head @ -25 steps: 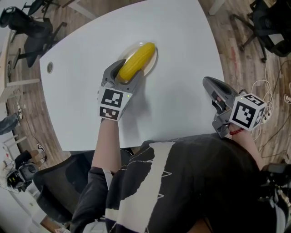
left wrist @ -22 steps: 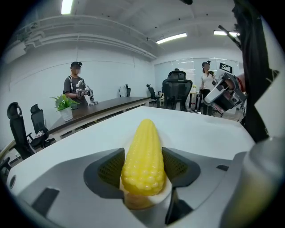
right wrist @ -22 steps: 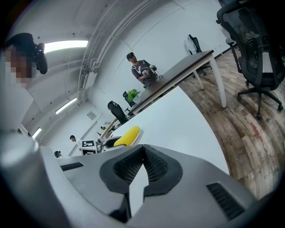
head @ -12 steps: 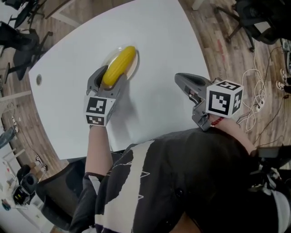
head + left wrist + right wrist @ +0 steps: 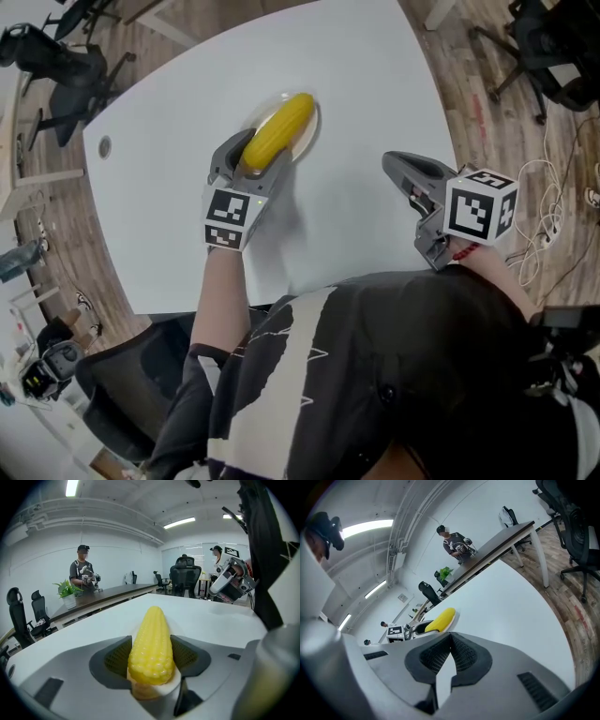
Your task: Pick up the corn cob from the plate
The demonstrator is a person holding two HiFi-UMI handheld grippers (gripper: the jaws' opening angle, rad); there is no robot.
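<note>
A yellow corn cob (image 5: 280,128) lies slanted over a small white plate (image 5: 307,139) at the far middle of the white table (image 5: 366,84). My left gripper (image 5: 251,159) is shut on the cob's near end; the left gripper view shows the corn cob (image 5: 151,644) wedged between both dark pads, its tip pointing away. I cannot tell whether the cob is off the plate. My right gripper (image 5: 394,161) hovers near the table's right front, shut with nothing in it, jaws touching in the right gripper view (image 5: 450,641), where the corn cob (image 5: 439,618) shows far off.
A round cable hole (image 5: 104,145) sits near the table's left edge. Office chairs (image 5: 56,56) stand on the wood floor at left and upper right. Cables (image 5: 553,216) lie on the floor at right. People stand by a long desk (image 5: 98,595) in the background.
The left gripper stays clamped on the corn cob over the plate. The right gripper has shifted leftward, a little nearer the plate. The head view itself has swayed.
</note>
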